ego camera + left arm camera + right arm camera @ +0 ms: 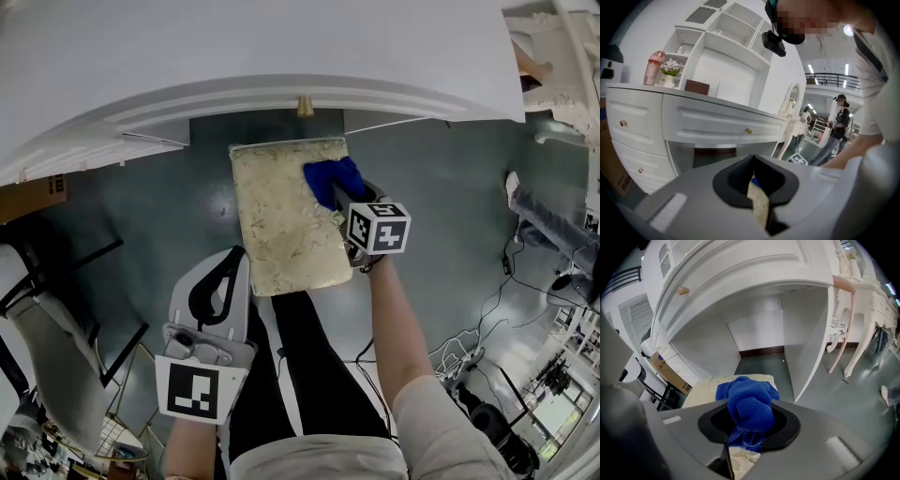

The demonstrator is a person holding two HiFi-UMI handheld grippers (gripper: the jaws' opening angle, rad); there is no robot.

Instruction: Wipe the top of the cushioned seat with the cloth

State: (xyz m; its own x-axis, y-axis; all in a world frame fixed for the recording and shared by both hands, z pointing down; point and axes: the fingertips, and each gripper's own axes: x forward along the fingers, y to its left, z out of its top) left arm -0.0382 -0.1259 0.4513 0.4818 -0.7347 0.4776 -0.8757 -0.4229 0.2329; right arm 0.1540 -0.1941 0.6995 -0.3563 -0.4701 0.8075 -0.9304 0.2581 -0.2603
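The right tongs [351,199] are clamped on the blue cloth [330,180], which rests on the cushioned seat [281,225] just ahead of them, so wiping seems under way, with the top toward the closed, empty left tongs [238,258] probably left to cover.

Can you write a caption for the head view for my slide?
Right tool holds a blue cloth on the cushioned seat by a white desk.

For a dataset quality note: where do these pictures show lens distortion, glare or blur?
Head view: the edge of the white dressing table bows into an arc; the floral cushioned seat is evenly lit and sharp. Left gripper view: dark fisheye corners, glare from a bright ceiling lamp. Right gripper view: the blue knitted cloth is sharp, corners dark.
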